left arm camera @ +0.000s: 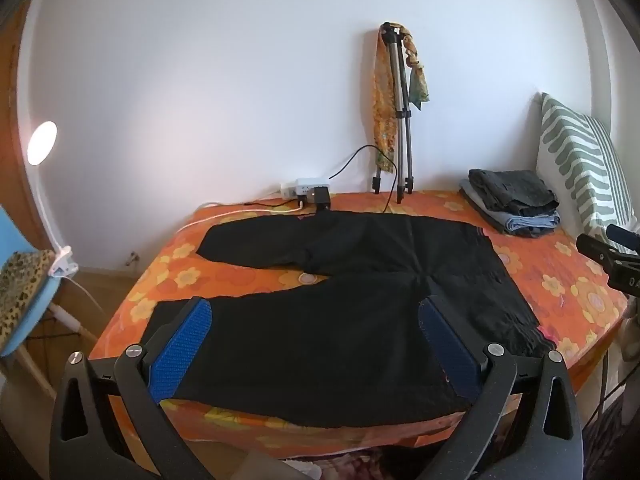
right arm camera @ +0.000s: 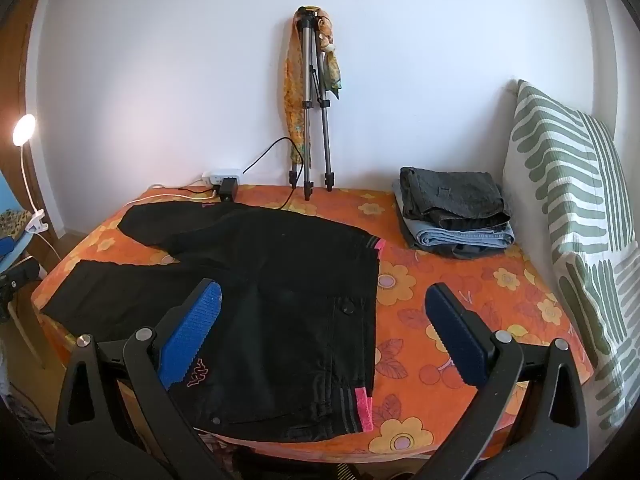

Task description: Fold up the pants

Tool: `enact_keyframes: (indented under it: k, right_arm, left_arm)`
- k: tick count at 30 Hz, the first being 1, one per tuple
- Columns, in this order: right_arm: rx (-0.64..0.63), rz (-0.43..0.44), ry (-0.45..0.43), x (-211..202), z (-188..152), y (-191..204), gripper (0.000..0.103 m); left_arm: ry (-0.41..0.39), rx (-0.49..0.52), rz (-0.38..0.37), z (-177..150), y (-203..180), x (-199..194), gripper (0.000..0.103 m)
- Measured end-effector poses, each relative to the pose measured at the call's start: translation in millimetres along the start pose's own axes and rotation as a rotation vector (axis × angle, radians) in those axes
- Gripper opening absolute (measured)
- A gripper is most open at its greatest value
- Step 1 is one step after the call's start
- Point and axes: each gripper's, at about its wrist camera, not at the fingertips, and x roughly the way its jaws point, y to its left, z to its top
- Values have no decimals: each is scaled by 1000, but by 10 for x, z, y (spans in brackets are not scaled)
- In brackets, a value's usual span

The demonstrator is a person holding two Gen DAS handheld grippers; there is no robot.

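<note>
Black pants point(right arm camera: 256, 280) flat, waistband right, legs left

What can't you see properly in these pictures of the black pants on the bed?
- Near edge of the pants: left wrist view, partly covered by the left gripper.
- Pink logo: right wrist view, partly behind a finger of the right gripper.
- Folded clothes: the bottom pieces are hidden under the top ones.
- Power strip: too small to count sockets.
- Pillow: cut off by the right edge.
</note>
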Motion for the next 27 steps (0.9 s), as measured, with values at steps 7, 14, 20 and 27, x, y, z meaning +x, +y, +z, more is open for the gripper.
enact_keyframes:
  k: [7, 14, 20, 27]
  right_arm:
    - [0, -1, 2, 4, -2, 5, 103]
    - [0, -1, 3, 9, 0, 10, 103]
    - [1, 0, 4, 12, -7, -7, 103]
    - [1, 1, 6, 20, -6, -7, 103]
  left_arm:
    - [-1, -7, 1, 17, 2, -6, 103]
    - [0, -6, 1, 33, 11, 1, 103]
    - [-1, -7, 0, 19, -5, -11, 103]
    - [-1, -7, 1, 19, -4, -9, 103]
